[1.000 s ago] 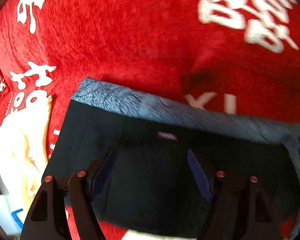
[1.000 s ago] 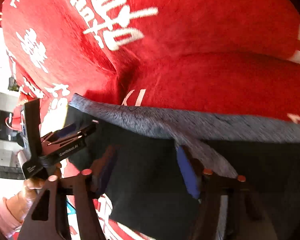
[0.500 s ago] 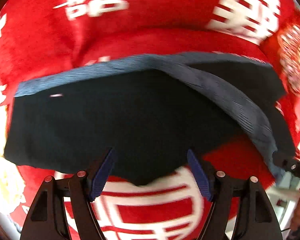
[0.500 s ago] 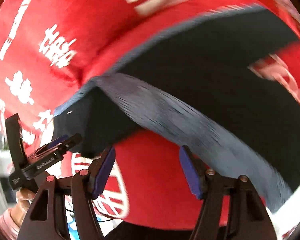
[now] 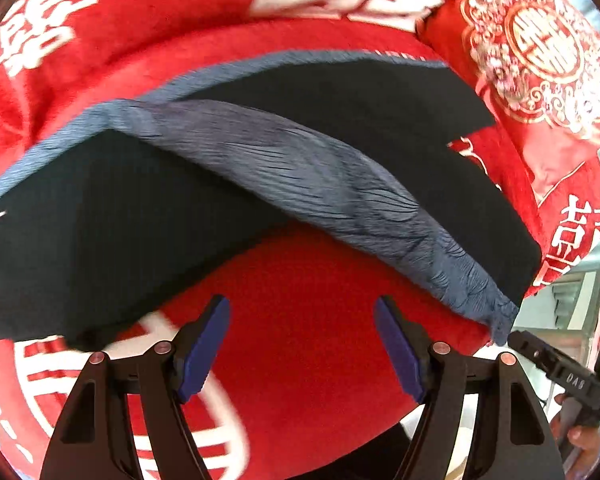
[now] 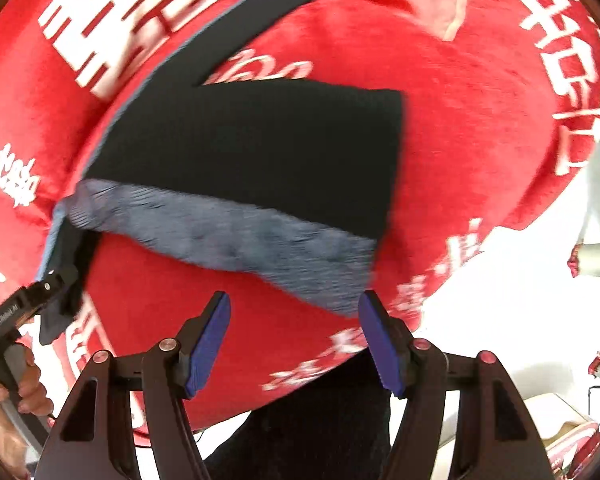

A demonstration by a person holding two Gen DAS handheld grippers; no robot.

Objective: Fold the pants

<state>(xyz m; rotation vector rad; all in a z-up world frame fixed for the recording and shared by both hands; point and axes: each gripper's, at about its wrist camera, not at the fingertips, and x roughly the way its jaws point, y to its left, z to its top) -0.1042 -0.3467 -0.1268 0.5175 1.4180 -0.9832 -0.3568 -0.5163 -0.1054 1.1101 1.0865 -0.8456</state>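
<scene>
1 pair of black ribbed pants with a grey-blue inner side lies spread on a red plush blanket printed with large white Chinese characters. In the left wrist view the pants run from the left edge to the right, and 1 panel is turned over so its grey-blue side crosses the black cloth diagonally. 1 red cushion with gold embroidered ornament sits on the blanket at the upper right, just beside the far end of the pants.

The white characters are too blurred to read with confidence. On the black body of the other tool seen at the right edge, small letters appear but cannot be made out; in the right wrist view the neighbouring tool's side carries a pale word that looks like a maker's name, illegible here.

2 tools show. The left tool stands released, its 2 blue pads well apart over bare red blanket, touching nothing, with the pants just beyond them. The right tool is likewise released and empty; the grey-blue edge lies just past its pads. A hand grips the left tool's handle at the lower left.
</scene>
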